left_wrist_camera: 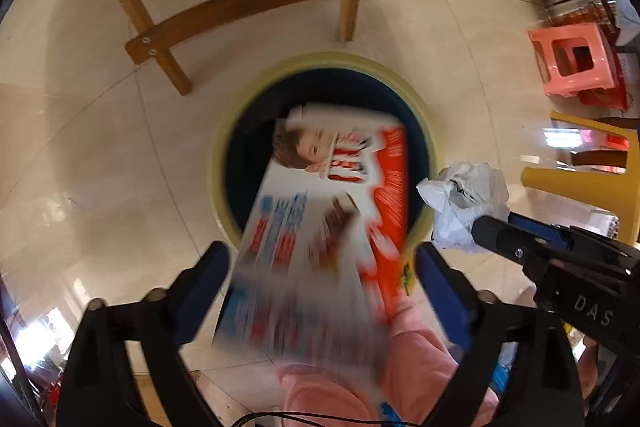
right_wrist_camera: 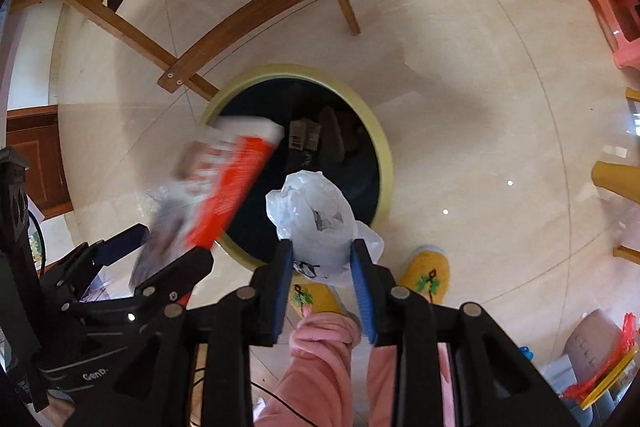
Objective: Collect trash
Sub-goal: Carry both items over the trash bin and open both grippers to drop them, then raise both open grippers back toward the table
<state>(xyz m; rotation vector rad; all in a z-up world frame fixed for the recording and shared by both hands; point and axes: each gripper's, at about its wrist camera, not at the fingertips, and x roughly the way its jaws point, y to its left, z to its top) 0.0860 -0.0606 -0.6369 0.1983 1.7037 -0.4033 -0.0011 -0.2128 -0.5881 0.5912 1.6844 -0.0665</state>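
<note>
- Left gripper (left_wrist_camera: pixel 324 275) is spread wide, pads clear of the box (left_wrist_camera: pixel 320 227), which looks loose and blurred between them, long axis pointing straight down into the bin (left_wrist_camera: pixel 224 163).
- Right gripper (right_wrist_camera: pixel 322 261) is pinching the plastic bag (right_wrist_camera: pixel 316 219) just over the bin's near rim, so I'd guess it drops next.
- Yellow slippers (right_wrist_camera: pixel 426 267) stand right beside the bin.

Box (left_wrist_camera: pixel 320 211) over the bin (left_wrist_camera: pixel 228 155), bag (right_wrist_camera: pixel 320 223) to its right, stool (left_wrist_camera: pixel 256 3) behind the bin.
</note>
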